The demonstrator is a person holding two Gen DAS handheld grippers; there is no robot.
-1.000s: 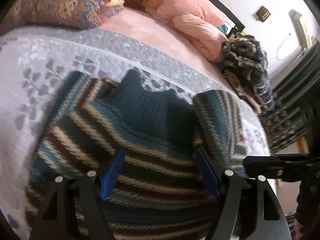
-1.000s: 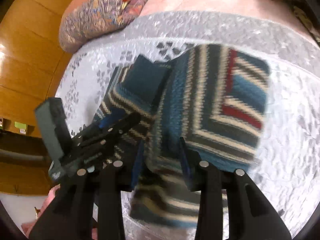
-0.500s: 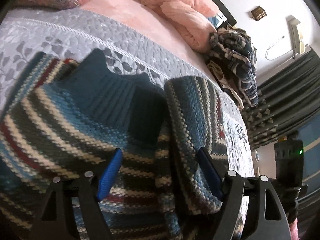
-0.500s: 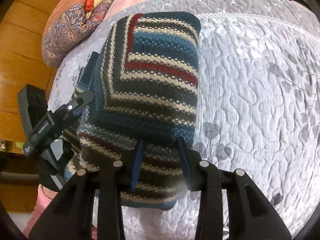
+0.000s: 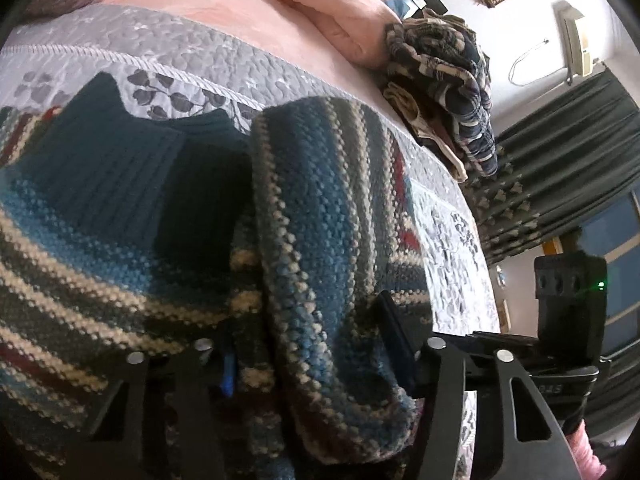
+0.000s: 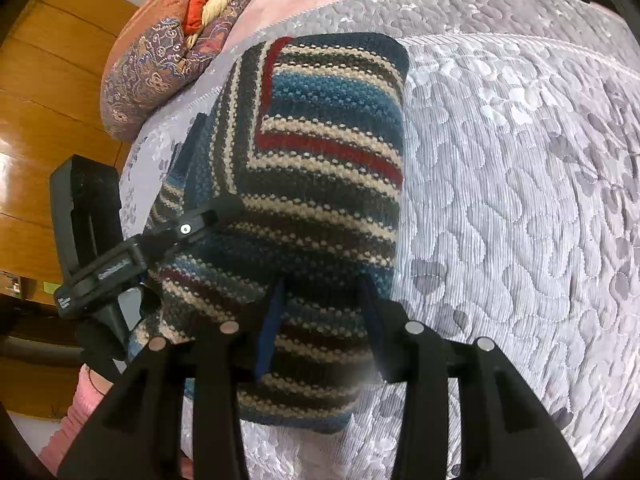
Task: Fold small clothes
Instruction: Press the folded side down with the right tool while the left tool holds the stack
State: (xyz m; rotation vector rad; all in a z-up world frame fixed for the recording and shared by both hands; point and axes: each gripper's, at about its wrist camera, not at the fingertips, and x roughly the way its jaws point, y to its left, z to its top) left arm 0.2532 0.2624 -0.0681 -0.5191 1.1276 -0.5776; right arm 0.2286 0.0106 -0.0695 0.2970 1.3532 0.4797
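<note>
Right gripper point(image 6: 320, 320): at 6 o'clock in your right wrist view, jaws parted, with the near hem of the striped sweater point(image 6: 320, 184) lying between them. They look released, not pinching the knit.
Left gripper point(image 5: 308, 344): at 6 o'clock in your left wrist view, jaws spread wide, straddling the thick rolled edge of the folded panel. No clamp on the wool that I can see.
Sweater: it lies on the grey quilt point(image 6: 500, 200) of the bed, one side panel doubled over the body, so the stripes meet at an angle. In the right view it fills the centre, reaching toward 12 o'clock.
Collar point(image 5: 132, 160): dark teal ribbing toward 10 o'clock in your left view, still uncovered beside the fold.
Step in hand: by my reading, you are settling the side fold and getting ready for the next one.
How to do it well: press the doubled edge flat before you move on, and keep both hems level so the bundle stays square. Take thick knit deep into the jaws; a shallow bite would likely slip.
Watch for: the two grippers sit close together, so give each room.
Far off: a patterned pillow point(image 6: 160, 60) at 10 o'clock, a pile of other clothes point(image 5: 444, 80) toward 1 o'clock.
</note>
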